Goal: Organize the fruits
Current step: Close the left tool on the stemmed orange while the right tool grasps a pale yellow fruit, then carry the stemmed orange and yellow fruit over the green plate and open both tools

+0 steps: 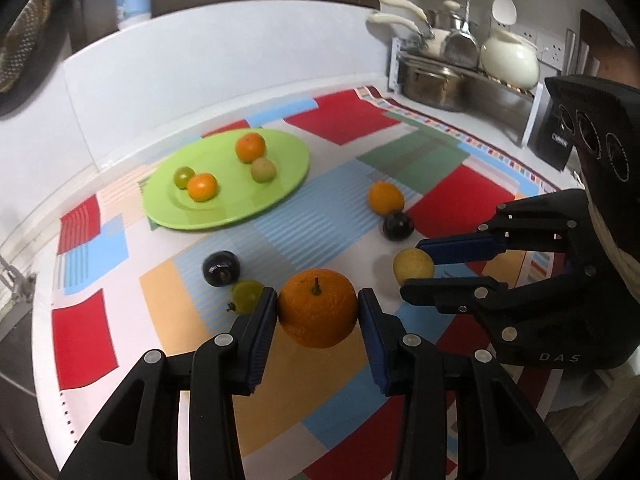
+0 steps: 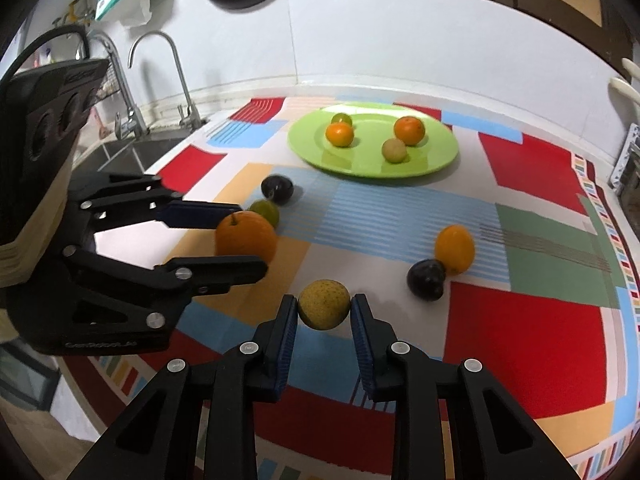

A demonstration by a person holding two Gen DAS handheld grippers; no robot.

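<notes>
My left gripper (image 1: 318, 306) is shut on a large orange (image 1: 317, 307), also seen in the right wrist view (image 2: 245, 238). My right gripper (image 2: 324, 305) is shut on a small yellow fruit (image 2: 324, 304), which the left wrist view also shows (image 1: 413, 267). A green plate (image 1: 276, 194) at the back holds two oranges, a green fruit and a pale fruit. On the patchwork mat lie a dark plum (image 1: 221, 268), a green fruit (image 1: 246, 297), another orange (image 1: 385, 198) and a second plum (image 1: 397, 226).
A rack with pots and a white kettle (image 1: 509, 56) stands at the back right. A sink with taps (image 2: 132, 148) lies left of the mat. A white wall panel (image 1: 224, 72) runs behind the plate.
</notes>
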